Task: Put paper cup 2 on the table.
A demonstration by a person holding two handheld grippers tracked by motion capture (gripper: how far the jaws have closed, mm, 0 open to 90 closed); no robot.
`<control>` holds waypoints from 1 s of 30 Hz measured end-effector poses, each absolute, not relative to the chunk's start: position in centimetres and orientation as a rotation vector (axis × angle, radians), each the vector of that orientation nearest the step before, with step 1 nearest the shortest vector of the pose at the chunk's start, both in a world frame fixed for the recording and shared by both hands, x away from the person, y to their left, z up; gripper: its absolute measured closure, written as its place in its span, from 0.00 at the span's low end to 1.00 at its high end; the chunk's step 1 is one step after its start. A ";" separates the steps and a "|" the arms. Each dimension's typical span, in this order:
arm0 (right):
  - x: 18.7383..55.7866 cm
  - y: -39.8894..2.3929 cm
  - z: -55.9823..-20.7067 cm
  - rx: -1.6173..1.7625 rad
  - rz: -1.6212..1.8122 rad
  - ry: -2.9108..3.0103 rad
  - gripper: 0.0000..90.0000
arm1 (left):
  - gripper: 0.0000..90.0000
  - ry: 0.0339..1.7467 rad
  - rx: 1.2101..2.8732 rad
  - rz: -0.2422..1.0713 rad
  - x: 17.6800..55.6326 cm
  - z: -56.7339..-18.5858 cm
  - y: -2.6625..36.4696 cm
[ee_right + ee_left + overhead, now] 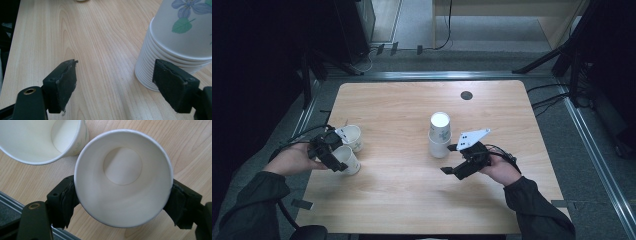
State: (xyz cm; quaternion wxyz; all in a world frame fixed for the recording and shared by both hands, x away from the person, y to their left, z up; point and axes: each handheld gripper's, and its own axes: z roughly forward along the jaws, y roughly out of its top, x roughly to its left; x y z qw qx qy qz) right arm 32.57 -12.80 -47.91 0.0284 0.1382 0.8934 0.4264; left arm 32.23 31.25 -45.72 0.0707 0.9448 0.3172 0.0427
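Nearest the high camera are the person's dark sleeves, coming in from the bottom corners. At the left, the left gripper (333, 156) lies low by the table's (412, 210) near left edge, held level in a curled hand, its black padded jaws on either side of a white paper cup (348, 159). In the left gripper view that cup (123, 177) shows a smooth round mouth and flat circular base, with a pad touching its wall on each side; no earlier frame shows whether the grip is firm, but the pads rest against it. A second paper cup (351, 136) lies tipped just beyond, rim close to the first.

The table is pale wood with a long straight grain. Toward the middle stands an upright stack of cups (440, 135), ribbed with nested rims and printed with blue flowers.

Just right of the stack, the right gripper (452, 159) points leftward, wrist angled, grey three-cornered plate on top. Its jaws stand wide apart, holding nothing, one pad beside the stack's base.
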 end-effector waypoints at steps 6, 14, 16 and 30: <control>32.6 -12.8 -47.9 0.427 1.314 2.759 0.22 | 0.19 0.956 2.827 0.100 32.2 -45.8 31.2; 32.6 -12.8 -47.9 0.426 1.312 2.759 0.22 | 0.17 0.972 2.780 0.083 32.1 -45.1 31.6; 32.6 -12.8 -47.9 0.425 1.311 2.759 0.22 | 0.17 0.976 2.762 0.083 32.1 -44.8 31.8; 32.6 -12.8 -48.0 0.427 1.299 2.761 0.22 | 0.17 0.966 2.669 0.075 31.5 -43.1 32.6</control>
